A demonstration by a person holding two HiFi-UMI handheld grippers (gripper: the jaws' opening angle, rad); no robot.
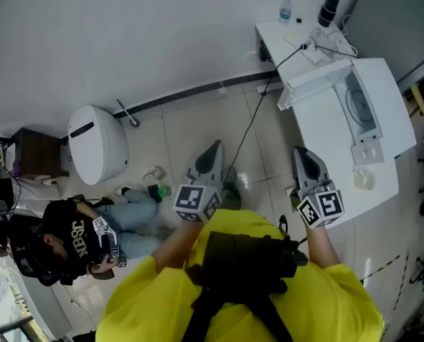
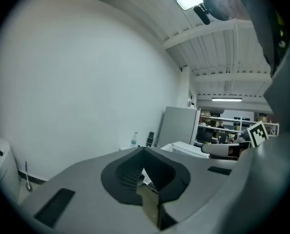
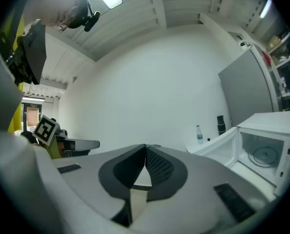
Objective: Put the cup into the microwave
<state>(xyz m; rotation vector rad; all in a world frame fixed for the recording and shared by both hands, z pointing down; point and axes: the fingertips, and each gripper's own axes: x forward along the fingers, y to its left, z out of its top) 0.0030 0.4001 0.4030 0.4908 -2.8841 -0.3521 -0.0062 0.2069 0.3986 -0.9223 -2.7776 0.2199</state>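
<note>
A white microwave (image 1: 372, 112) stands on a white table (image 1: 318, 130) at the right, its door (image 1: 313, 83) swung open; in the right gripper view its cavity with the turntable (image 3: 264, 154) shows. A small pale cup (image 1: 363, 180) sits on the table in front of the microwave. My right gripper (image 1: 301, 154) hovers over the table's near left edge, jaws shut and empty (image 3: 145, 147). My left gripper (image 1: 213, 148) hangs over the floor left of the table, also shut with nothing in it (image 2: 143, 150). Both point roughly level toward the wall.
A water bottle (image 1: 286, 9) and a black flask (image 1: 328, 9) stand on the table's far end, with cables (image 1: 326, 45) beside them. A white bin (image 1: 96, 142) stands on the floor at the left. A person (image 1: 76, 241) sits on the floor lower left.
</note>
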